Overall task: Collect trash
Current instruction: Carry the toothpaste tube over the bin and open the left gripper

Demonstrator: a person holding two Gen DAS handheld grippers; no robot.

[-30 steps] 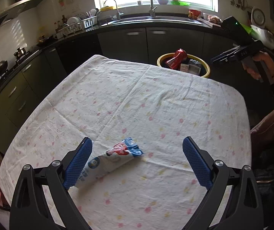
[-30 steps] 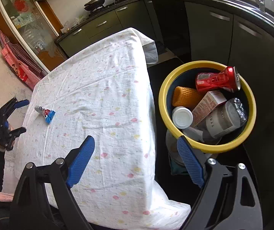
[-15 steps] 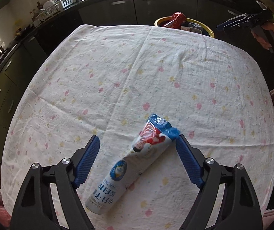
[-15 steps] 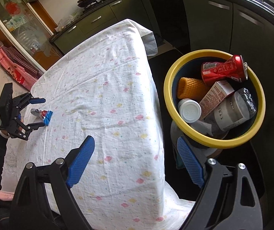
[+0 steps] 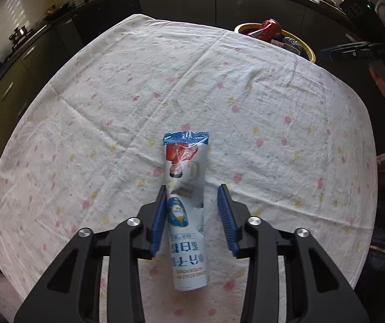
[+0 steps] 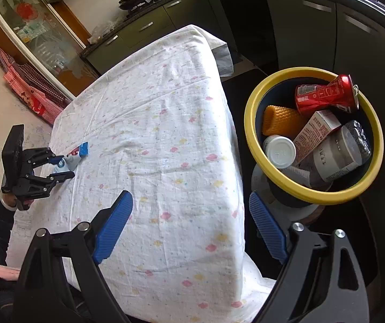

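While left tool straddles tube, right view reveals bin.

A squeezed white tube with a blue crimped end, a red patch and printed lettering lies flat on the surface, lengthwise between the fingers of the left gripper. Its crimped end points away from the gripper and its round end lies back between the gripper's arms. The left pad touches its side; a narrow gap shows at the right pad.

Ahead and to the right of the right gripper, below the surface's edge, stands a yellow-rimmed bin. It holds a red can, an orange mesh sleeve, a carton, a white lid and a grey container.
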